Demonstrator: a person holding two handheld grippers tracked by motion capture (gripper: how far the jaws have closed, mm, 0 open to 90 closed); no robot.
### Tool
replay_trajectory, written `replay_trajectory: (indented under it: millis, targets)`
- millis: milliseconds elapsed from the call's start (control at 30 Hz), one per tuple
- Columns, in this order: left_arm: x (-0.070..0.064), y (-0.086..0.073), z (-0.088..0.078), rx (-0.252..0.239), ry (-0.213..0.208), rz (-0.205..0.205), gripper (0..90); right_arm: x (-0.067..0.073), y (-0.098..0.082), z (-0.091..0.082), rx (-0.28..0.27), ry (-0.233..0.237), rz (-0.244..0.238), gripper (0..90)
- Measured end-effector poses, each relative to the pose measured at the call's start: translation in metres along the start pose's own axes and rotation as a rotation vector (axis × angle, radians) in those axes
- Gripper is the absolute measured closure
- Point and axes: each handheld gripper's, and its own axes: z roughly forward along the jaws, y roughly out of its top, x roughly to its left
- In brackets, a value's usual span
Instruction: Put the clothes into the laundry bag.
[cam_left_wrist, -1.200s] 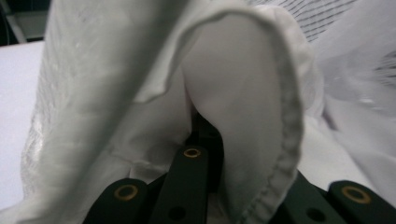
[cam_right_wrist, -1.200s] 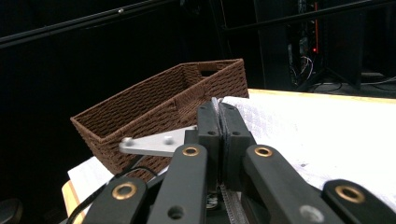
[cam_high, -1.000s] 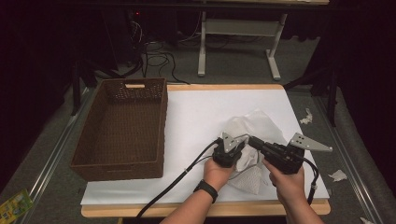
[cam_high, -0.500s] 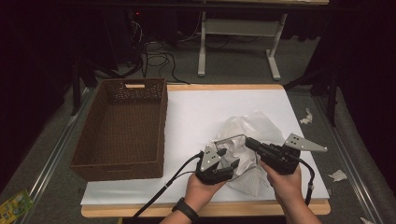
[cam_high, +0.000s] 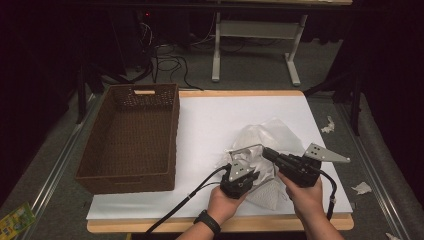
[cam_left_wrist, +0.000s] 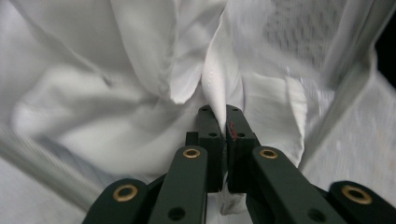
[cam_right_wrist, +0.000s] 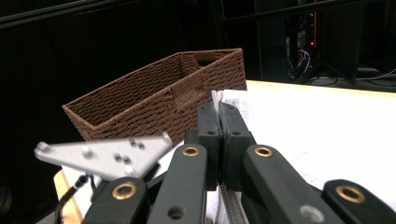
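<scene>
One white-covered worktop lies under everything you are working on. At its left side stands the dark brown woven rectangular basket, well apart from your hands. To the right of centre, near your edge, lies the crumpled white cloth garment, bunched into loose folds with a mesh-like patch showing in the left gripper view. Your left gripper sits at the near left edge of the garment; its fingers have just been closing and now pinch a raised fold of the white fabric between them, the fold standing up from their tips. Your right gripper, just beside the left one, reaches in from the right; its fingers are pressed together on a thin edge of the same garment, which shows between them in the right gripper view.
</scene>
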Motion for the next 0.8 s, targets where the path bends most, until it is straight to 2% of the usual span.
replay_trajectory:
  millis: [100, 133, 300, 367, 467, 533, 567, 600, 700, 767, 800]
  targets:
    - [0.002, 0.013, 0.002, -0.049, 0.047, 0.005, 87.8, 0.001, 0.000, 0.000, 0.002, -0.004, -0.003, 89.5]
    - [0.004, 0.016, 0.006, -0.050, 0.060, 0.013, 87.8, 0.001, 0.000, 0.000, 0.001, -0.004, 0.000, 89.5]
    - [0.009, 0.019, 0.034, -0.032, 0.117, 0.017, 87.7, 0.000, 0.000, -0.002, -0.005, -0.007, 0.005, 89.6]
    - [0.011, 0.018, 0.045, -0.031, 0.134, -0.004, 87.8, -0.002, 0.000, -0.004, -0.011, -0.007, 0.011, 89.6]
    - [0.012, 0.016, 0.056, -0.016, 0.166, -0.004, 87.6, -0.003, 0.000, -0.007, -0.018, -0.001, 0.017, 89.6]
    - [0.013, 0.016, 0.057, -0.011, 0.158, -0.012, 87.1, -0.003, 0.000, -0.009, -0.021, -0.006, 0.018, 89.6]
    - [0.011, 0.016, 0.057, -0.028, 0.149, -0.020, 86.0, -0.004, 0.000, -0.009, -0.023, -0.007, 0.018, 89.6]
    - [0.010, 0.016, 0.055, -0.026, 0.136, -0.013, 82.8, -0.005, 0.000, -0.010, -0.023, -0.009, 0.018, 89.6]
    - [0.008, 0.019, 0.045, -0.034, 0.072, 0.000, 68.9, -0.006, -0.001, -0.009, -0.018, -0.010, 0.015, 89.6]
    - [0.006, 0.022, 0.033, -0.053, 0.018, -0.010, 57.7, -0.006, -0.002, -0.008, -0.011, -0.015, 0.014, 89.5]
    - [0.005, 0.023, 0.027, -0.056, 0.008, -0.006, 52.7, -0.006, -0.002, -0.008, -0.008, -0.019, 0.012, 89.5]
